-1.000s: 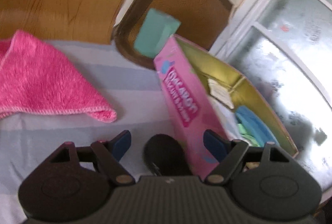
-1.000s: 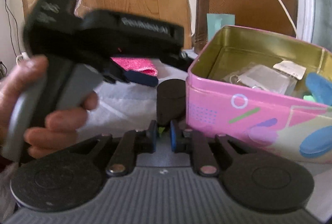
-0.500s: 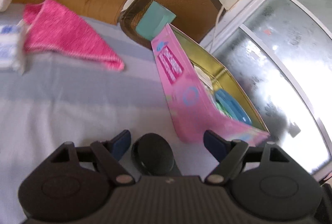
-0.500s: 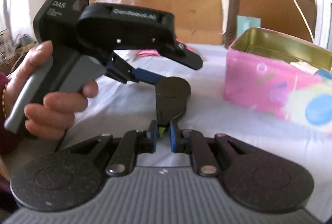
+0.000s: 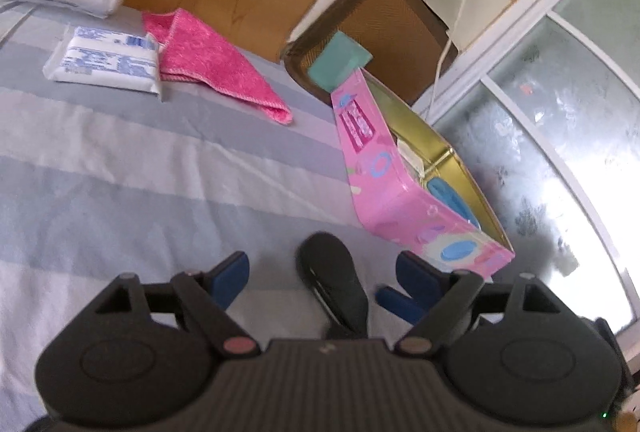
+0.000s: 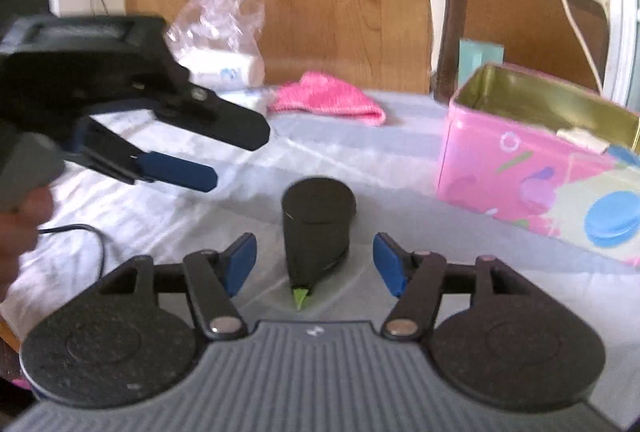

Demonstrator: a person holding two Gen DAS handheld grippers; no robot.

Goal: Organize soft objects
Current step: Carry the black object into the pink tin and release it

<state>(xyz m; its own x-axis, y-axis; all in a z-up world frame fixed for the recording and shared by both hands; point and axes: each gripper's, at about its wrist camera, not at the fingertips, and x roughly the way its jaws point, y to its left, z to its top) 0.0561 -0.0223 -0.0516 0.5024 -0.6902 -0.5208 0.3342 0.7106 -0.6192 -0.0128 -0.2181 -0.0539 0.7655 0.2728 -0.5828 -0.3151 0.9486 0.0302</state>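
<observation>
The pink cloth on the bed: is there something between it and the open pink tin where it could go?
Nothing visible blocks that way. The pink cloth lies on the striped sheet beside a white packet, and only bare sheet lies between it and the pink tin. The tin is open on top.

Bright daylight from the frosted window (image 5: 560, 167) at right — glare washes out the panes. Fisheye bending at edges. The left gripper (image 6: 168, 147) is motion-blurred in the right wrist view — soft shadows on the bedsheet (image 5: 120, 167).
</observation>
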